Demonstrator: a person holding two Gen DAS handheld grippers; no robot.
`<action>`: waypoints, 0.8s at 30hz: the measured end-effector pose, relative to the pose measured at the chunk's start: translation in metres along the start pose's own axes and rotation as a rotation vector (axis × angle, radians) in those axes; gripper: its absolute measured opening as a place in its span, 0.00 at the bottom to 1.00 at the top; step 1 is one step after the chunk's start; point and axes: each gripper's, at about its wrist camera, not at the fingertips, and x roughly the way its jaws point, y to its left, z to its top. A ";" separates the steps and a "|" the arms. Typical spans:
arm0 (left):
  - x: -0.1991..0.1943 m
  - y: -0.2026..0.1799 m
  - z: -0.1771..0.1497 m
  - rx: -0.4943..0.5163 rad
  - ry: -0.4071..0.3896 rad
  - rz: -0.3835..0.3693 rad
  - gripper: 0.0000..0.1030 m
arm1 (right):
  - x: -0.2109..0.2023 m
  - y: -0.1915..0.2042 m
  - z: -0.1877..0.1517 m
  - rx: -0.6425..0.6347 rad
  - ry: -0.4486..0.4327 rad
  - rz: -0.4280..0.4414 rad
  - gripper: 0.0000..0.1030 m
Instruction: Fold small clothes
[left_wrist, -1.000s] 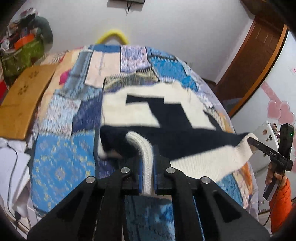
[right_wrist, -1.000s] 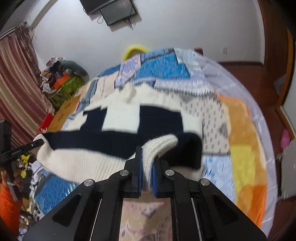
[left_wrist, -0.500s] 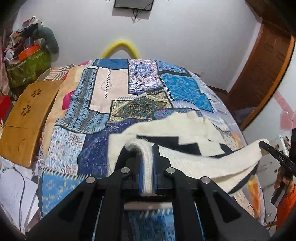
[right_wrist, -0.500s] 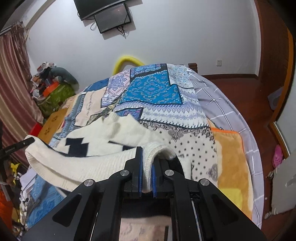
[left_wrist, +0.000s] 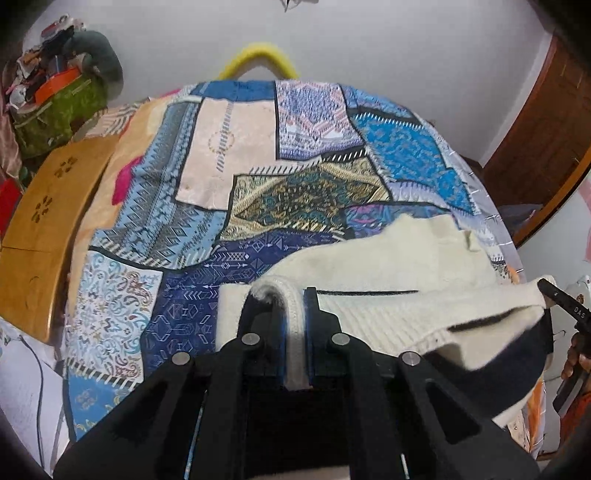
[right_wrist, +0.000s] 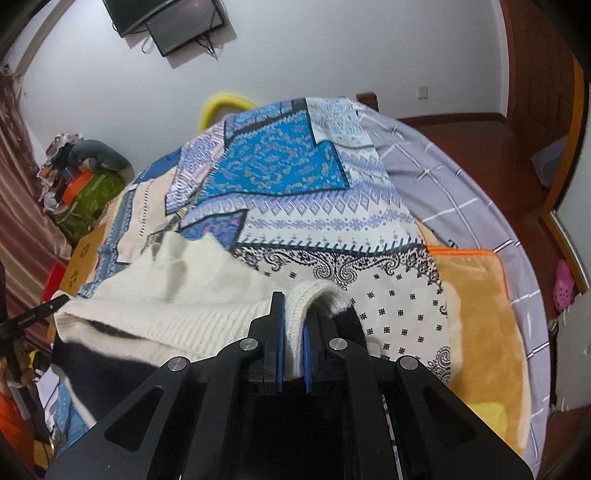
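Sweater (left_wrist: 388, 266) lies on the near part of the bed (left_wrist: 258, 192), on top of the quilt (right_wrist: 295, 177). Its near edge is pinched in the left gripper (left_wrist: 294, 321) at one end and the right gripper (right_wrist: 293, 332) at the other (jaws tight on fabric). Wooden board (left_wrist: 40, 229) left of bed; TV (right_wrist: 173, 22) on the wall behind.

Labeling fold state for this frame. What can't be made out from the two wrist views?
- Sweater near edge, under the grips: hidden in both views by the left gripper and right gripper.
- Dark underside: pattern blurred and shadowed in the right wrist view.
- Person's hand: cut off by the left wrist view's edge.
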 end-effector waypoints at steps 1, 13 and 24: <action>0.004 0.001 0.000 0.003 0.006 -0.004 0.08 | 0.004 -0.001 0.000 -0.002 0.009 -0.003 0.07; 0.024 0.007 0.005 0.001 0.061 -0.027 0.12 | 0.023 -0.012 0.002 0.000 0.043 -0.005 0.07; -0.010 0.012 0.013 -0.013 -0.030 0.111 0.80 | 0.002 -0.007 0.016 -0.006 0.019 -0.011 0.12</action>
